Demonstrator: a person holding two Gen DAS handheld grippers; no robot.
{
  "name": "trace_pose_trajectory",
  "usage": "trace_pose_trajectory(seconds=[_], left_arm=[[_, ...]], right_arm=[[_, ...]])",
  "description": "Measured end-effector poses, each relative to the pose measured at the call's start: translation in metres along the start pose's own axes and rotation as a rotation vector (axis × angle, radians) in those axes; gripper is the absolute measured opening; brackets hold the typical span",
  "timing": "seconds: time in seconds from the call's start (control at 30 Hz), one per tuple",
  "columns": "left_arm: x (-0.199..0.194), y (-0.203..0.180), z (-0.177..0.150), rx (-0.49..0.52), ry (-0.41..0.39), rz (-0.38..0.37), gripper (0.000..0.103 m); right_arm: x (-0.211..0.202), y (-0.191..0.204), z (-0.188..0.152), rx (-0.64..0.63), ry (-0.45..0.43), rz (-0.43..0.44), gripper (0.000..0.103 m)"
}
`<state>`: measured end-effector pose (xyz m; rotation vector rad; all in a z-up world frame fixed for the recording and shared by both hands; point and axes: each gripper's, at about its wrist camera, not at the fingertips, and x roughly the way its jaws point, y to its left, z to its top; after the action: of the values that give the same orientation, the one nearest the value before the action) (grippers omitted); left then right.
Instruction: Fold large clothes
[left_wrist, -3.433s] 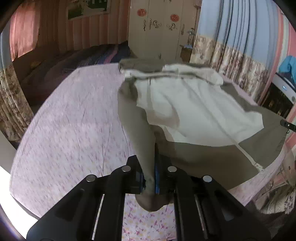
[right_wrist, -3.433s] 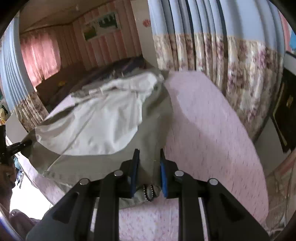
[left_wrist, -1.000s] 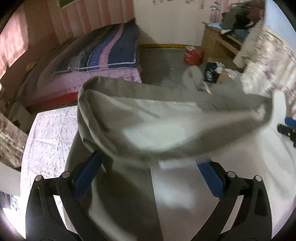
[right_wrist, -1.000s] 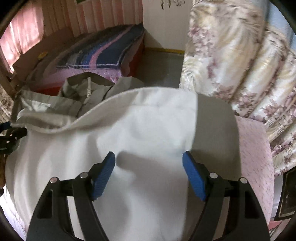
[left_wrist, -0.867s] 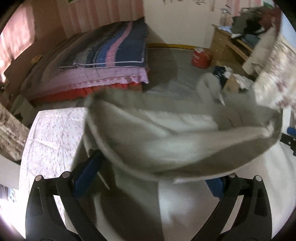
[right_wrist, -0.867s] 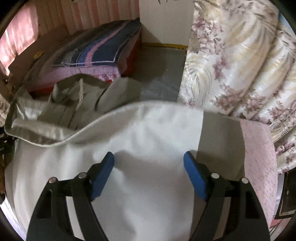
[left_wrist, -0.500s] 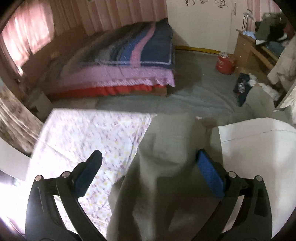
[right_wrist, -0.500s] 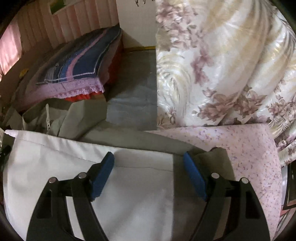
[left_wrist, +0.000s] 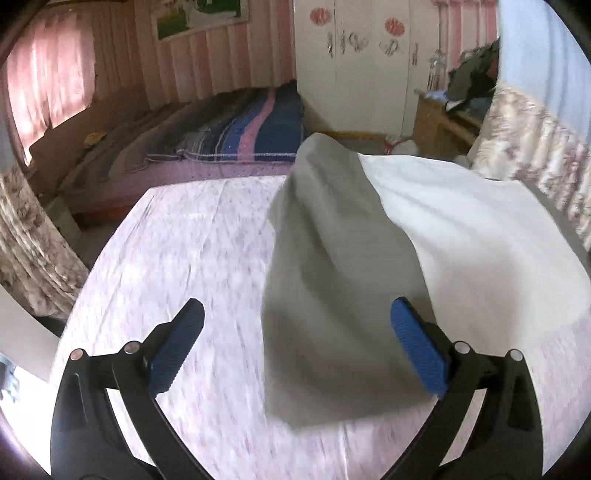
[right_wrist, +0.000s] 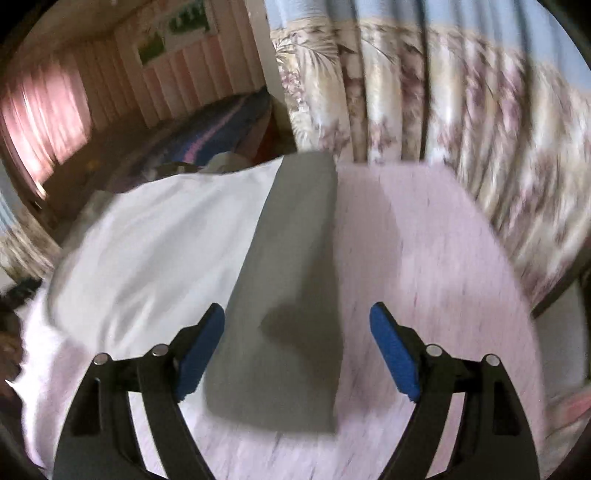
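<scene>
A large olive-grey garment with a white lining lies folded on a pink floral bedsheet (left_wrist: 192, 258). In the left wrist view its grey edge panel (left_wrist: 325, 280) runs down the middle, the white lining (left_wrist: 469, 243) to the right. My left gripper (left_wrist: 297, 341) is open and empty, hovering above the grey panel. In the right wrist view the grey panel (right_wrist: 291, 280) lies in the middle, the white lining (right_wrist: 162, 243) to its left. My right gripper (right_wrist: 297, 345) is open and empty above it.
The sheet (right_wrist: 424, 258) stretches right of the garment towards floral curtains (right_wrist: 424, 110). A second bed with a blue and pink striped blanket (left_wrist: 251, 129) stands beyond. A wardrobe (left_wrist: 362, 66) and cluttered wooden desk (left_wrist: 447, 122) are at the back.
Both grippers carried the garment's near edge forward, opened and let it go. They have since pulled back and up, so the garment now lies folded on the sheet.
</scene>
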<state>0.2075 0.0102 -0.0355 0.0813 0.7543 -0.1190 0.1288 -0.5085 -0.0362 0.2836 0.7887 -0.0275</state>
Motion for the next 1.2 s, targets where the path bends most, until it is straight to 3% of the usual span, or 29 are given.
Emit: trace_pose_trajectory(seconds=[0.1, 0.27, 0.37, 0.4, 0.43, 0.53, 0.73, 0.83, 0.87, 0.9, 1.1, 1.2], left_arm=[[-0.005, 0.004, -0.030, -0.030, 0.011, -0.015, 0.100], [-0.004, -0.006, -0.062, -0.014, 0.006, -0.003, 0.100], [0.004, -0.010, -0.068, -0.006, 0.014, -0.017, 0.100], [0.009, -0.009, -0.069, -0.008, 0.015, -0.021, 0.100], [0.013, -0.008, -0.067, -0.016, 0.027, -0.036, 0.100], [0.013, 0.000, -0.063, -0.050, 0.003, -0.060, 0.100], [0.017, -0.001, -0.062, -0.065, -0.006, -0.084, 0.098], [0.020, -0.008, -0.063, -0.047, 0.011, -0.143, 0.060], [0.021, -0.010, -0.063, -0.034, 0.024, -0.158, 0.033], [0.024, -0.013, -0.062, -0.019, 0.033, -0.174, 0.025], [0.018, -0.009, -0.063, -0.047, 0.007, -0.201, 0.008], [0.007, -0.009, -0.062, -0.034, -0.004, -0.194, 0.006]], right_arm=[[-0.015, -0.001, -0.041, 0.021, -0.015, 0.007, 0.081], [0.007, 0.006, -0.060, -0.021, -0.011, -0.031, 0.081], [0.014, 0.003, -0.063, 0.016, -0.015, -0.009, 0.080], [0.017, 0.003, -0.064, 0.020, -0.011, -0.004, 0.074], [0.020, 0.004, -0.064, 0.015, -0.007, 0.010, 0.058], [0.020, 0.011, -0.063, -0.003, -0.013, 0.022, 0.030], [0.017, 0.020, -0.067, -0.021, -0.046, 0.008, 0.024], [0.019, 0.016, -0.068, 0.000, -0.044, 0.026, 0.024], [0.020, 0.016, -0.067, 0.002, -0.047, 0.028, 0.024], [0.019, 0.016, -0.067, 0.000, -0.050, 0.027, 0.024], [0.010, 0.022, -0.066, -0.027, -0.079, 0.012, 0.022], [-0.002, 0.023, -0.066, -0.024, -0.098, 0.028, 0.019]])
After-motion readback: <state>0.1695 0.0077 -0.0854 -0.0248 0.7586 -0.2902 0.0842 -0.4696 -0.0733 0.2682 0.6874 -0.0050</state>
